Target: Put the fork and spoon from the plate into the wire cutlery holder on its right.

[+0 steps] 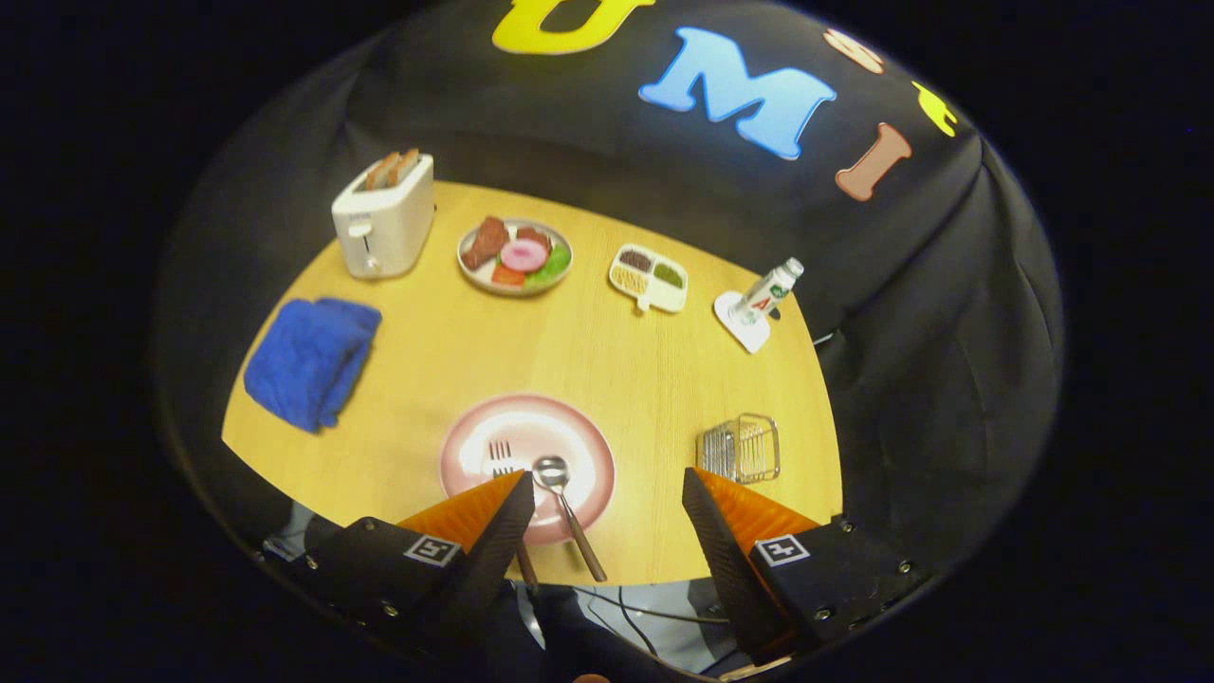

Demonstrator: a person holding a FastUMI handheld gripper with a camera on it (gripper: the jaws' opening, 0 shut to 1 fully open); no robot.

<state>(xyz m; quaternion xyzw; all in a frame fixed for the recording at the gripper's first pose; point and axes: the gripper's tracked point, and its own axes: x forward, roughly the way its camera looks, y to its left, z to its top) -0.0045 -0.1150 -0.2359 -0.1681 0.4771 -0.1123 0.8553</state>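
A pink plate (588,446) lies near the table's front edge, just ahead of my fingers. On it rest a metal fork (500,457) and, to its right, a spoon (553,471) whose dark handle runs back over the plate's rim toward me. The fork's handle is hidden behind my left finger (493,517). The wire cutlery holder (741,448) stands to the plate's right, just beyond my right finger (713,512). My gripper (607,486) hangs above the table's front edge, open, with nothing between its fingers.
At the back of the wooden table (569,341) stand a white toaster (384,216), a plate of food (515,256), a divided dish (649,277) and a bottle on a white coaster (766,294). A blue cloth (311,360) lies left of the plate.
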